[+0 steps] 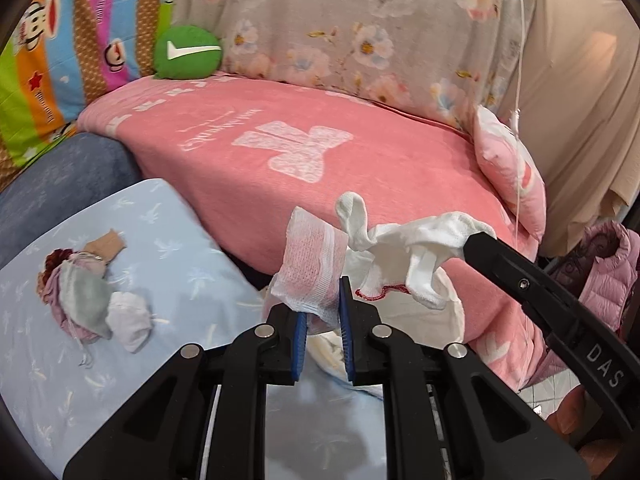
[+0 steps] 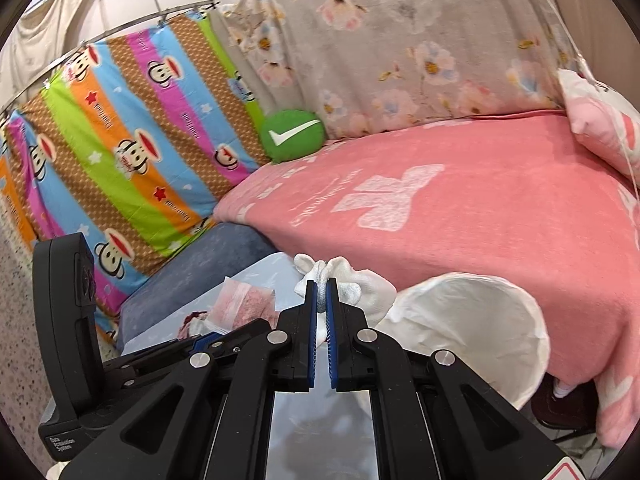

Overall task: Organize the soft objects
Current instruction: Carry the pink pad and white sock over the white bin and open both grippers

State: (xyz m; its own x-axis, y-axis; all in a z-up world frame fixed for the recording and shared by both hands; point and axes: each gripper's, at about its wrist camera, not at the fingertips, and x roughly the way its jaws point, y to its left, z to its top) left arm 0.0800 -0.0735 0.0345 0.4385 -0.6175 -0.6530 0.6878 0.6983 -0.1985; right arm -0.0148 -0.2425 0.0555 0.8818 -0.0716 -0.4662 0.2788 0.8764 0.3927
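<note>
Two grippers, both clamped: your left gripper (image 1: 323, 304) pinches a pink sock (image 1: 310, 262) standing up toward 12 o'clock, your right gripper (image 2: 321, 292) pinches a white sock (image 2: 352, 286). Both hang over the white bag (image 2: 480, 320); can't tell what's inside. More socks (image 1: 88, 296) sit at 9 o'clock.

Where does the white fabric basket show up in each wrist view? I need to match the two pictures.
Left wrist view: the white fabric basket sits lower centre-right, partly behind the white sock held above it.
Right wrist view: lower right of centre, its open mouth facing the camera.
Shared landmark: green checkmark cushion at the pink blanket's far corner.
</note>
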